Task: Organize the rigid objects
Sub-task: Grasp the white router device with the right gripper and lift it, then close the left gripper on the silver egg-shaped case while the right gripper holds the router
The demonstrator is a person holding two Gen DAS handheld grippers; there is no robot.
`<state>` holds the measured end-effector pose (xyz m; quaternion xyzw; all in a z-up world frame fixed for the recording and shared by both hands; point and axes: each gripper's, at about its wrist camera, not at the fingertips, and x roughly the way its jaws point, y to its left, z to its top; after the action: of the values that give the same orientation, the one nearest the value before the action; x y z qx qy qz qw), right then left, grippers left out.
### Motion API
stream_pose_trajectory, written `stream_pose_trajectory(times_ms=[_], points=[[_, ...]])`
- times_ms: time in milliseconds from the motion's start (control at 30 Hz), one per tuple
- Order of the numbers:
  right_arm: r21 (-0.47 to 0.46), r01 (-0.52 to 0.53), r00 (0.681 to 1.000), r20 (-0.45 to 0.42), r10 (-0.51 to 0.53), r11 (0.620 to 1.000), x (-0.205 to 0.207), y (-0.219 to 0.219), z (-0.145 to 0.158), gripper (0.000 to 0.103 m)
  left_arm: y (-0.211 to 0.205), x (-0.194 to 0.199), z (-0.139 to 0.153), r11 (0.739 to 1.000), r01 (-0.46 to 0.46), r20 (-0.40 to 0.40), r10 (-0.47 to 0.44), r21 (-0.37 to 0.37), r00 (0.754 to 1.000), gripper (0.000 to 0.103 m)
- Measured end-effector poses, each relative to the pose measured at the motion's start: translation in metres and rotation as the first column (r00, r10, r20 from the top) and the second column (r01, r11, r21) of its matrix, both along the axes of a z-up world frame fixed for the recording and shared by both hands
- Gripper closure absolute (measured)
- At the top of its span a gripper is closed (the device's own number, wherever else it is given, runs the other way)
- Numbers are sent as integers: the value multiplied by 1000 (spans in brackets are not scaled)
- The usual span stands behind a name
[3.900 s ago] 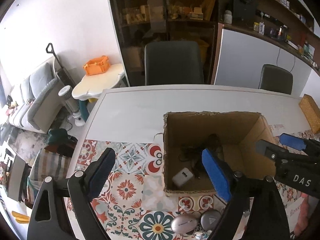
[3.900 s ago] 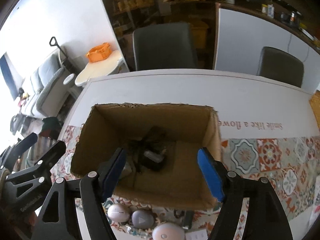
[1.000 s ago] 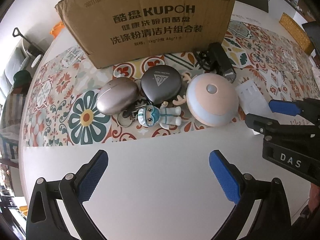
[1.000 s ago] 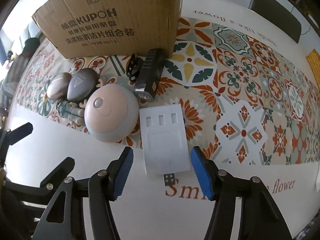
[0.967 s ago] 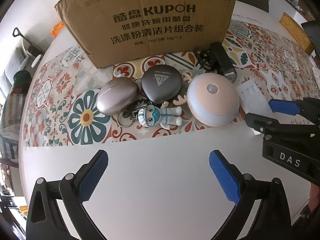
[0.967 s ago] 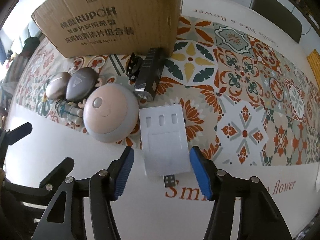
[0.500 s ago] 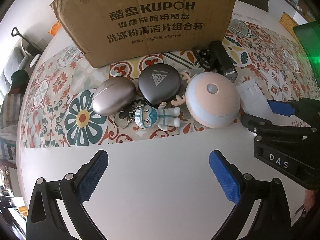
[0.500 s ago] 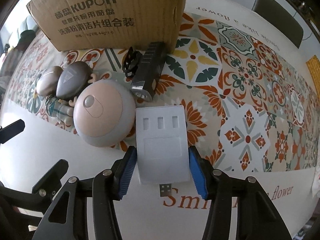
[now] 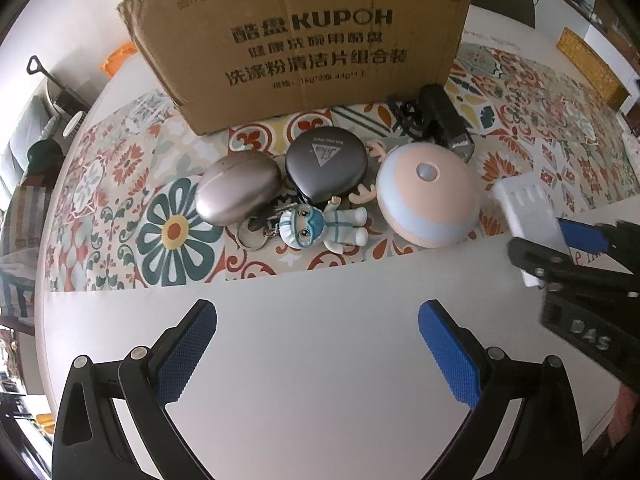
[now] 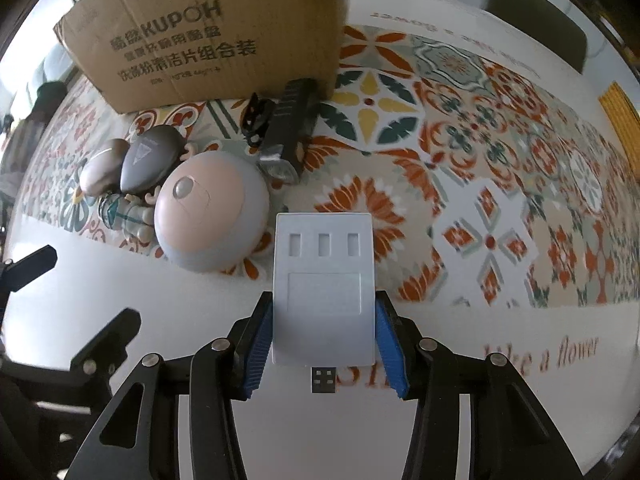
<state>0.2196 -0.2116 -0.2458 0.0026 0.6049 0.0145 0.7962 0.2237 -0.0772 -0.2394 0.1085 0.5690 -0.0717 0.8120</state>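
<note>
My right gripper is shut on a flat white USB hub, its plug pointing back at me; the hub also shows in the left wrist view. My left gripper is open and empty over bare white table, short of a row of objects: a bronze oval case, a dark round case, a small masked figure keychain and a pink-and-blue round gadget. A black bike light lies by the cardboard box.
The box stands on a patterned tile mat behind the objects. A dark chair stands at the table's far side. A woven yellow item lies at the far right.
My right gripper moved forward and closed on the white USB hub. My left gripper stayed open and nearly still.
</note>
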Motion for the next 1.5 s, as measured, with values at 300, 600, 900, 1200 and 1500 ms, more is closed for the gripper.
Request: stream_pose_trajectory(times_ms=[300, 600, 900, 1200, 1500], points=[[17, 52, 992, 116, -54, 998, -21, -7, 55, 55, 14, 0, 25, 999, -7, 87, 11, -46, 996, 0], [40, -6, 986, 164, -1, 999, -8, 25, 75, 55, 45, 17, 27, 997, -46, 114, 54, -68, 992, 0], [56, -82, 979, 190, 70, 995, 20, 54, 67, 55, 66, 44, 17, 994, -71, 100, 78, -80, 992, 0], [42, -97, 978, 192, 87, 994, 43, 60, 65, 55, 64, 71, 7, 995, -80, 93, 86, -66, 992, 0], [49, -88, 982, 173, 79, 995, 55, 61, 56, 55, 63, 86, -8, 993, -98, 59, 102, -62, 993, 0]])
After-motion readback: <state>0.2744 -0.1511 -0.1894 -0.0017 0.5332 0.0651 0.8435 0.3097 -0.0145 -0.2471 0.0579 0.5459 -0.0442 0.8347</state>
